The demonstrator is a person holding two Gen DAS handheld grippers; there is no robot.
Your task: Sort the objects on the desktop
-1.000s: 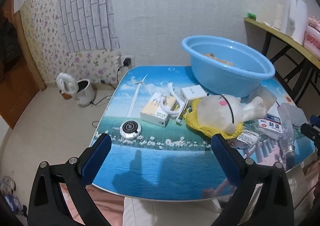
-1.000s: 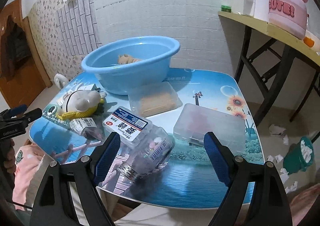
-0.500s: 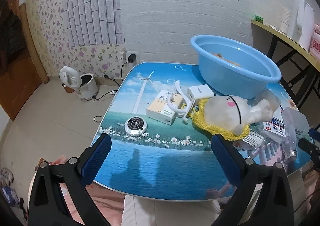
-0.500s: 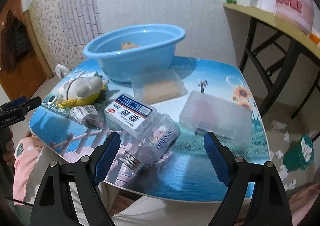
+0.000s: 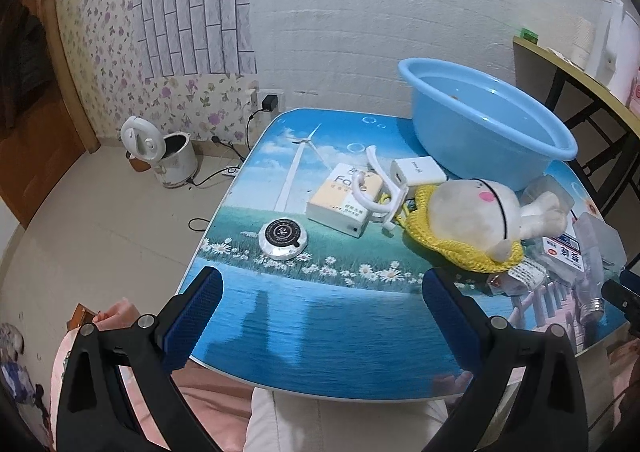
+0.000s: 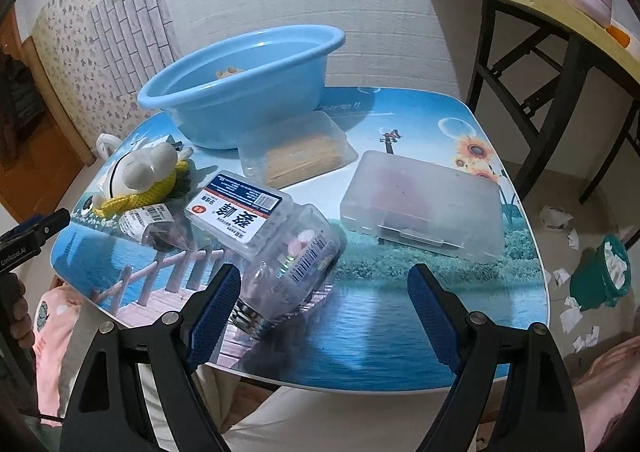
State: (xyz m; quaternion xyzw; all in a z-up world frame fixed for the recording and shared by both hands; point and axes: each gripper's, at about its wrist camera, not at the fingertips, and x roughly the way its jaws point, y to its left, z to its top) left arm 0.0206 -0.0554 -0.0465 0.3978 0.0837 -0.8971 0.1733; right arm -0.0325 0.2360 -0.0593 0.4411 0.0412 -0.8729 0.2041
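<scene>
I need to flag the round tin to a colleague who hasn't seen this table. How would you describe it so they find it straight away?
Start at the blue basin at the table's far side, then come toward the near left edge, past the cream box. The round tin lies alone on the daisy strip: flat, white-rimmed, with a black printed lid, the only disc there.

On the table [image 5: 304, 316] the basin [image 5: 480, 124] stood at the back, the plush toy [image 5: 472, 216] just before it — a carton [image 5: 344, 200] and round tin [image 5: 283, 239] to its left. Right of the toy lay a jar [image 6: 288, 252], with two lidded boxes [image 6: 424, 200] beyond it.
</scene>
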